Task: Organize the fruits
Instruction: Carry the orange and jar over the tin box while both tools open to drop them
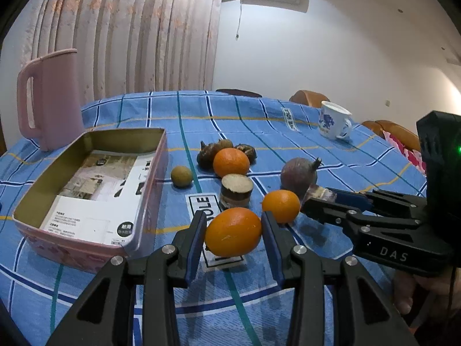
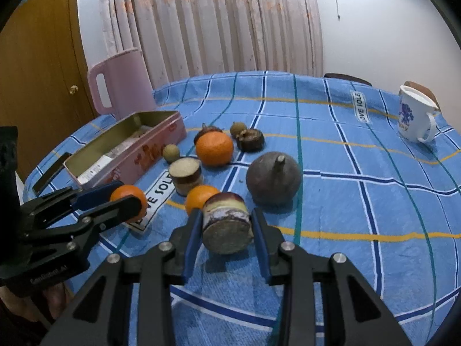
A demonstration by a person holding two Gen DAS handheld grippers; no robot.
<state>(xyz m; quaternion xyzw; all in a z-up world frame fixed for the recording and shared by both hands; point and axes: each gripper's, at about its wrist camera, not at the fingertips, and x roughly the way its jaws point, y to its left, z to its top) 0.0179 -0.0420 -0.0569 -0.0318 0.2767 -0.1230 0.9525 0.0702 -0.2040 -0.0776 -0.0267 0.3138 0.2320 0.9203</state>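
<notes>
Your left claw (image 1: 233, 230) sits lowest in its frame, its blue pads pressed on both sides of an orange (image 1: 233, 231), pinching it just above the surface (image 1: 345, 155). Just beyond that, centre frame, stand a cut stem piece (image 1: 236, 190) and a second orange (image 1: 281, 205), with a third orange (image 1: 231, 162) farther back among dark brown fruits (image 1: 209, 152). To the left of the claw lies the open pink tin (image 1: 95, 178), lined with a printed sheet, and a small greenish fruit (image 1: 181, 176) rests between the tin and the cluster.

Your right claw (image 2: 226, 230) pinches another cut stem piece (image 2: 226, 225) at lower centre. Behind it, a round purple-grey fruit (image 2: 273, 180) with a stub stalk blocks part of the cloth, and the second orange is half hidden by the held piece. A pink jug (image 2: 121, 86) stands at upper left, a white mug (image 2: 415, 115) at upper right. What the dark brown fruits are is hard to make out.
</notes>
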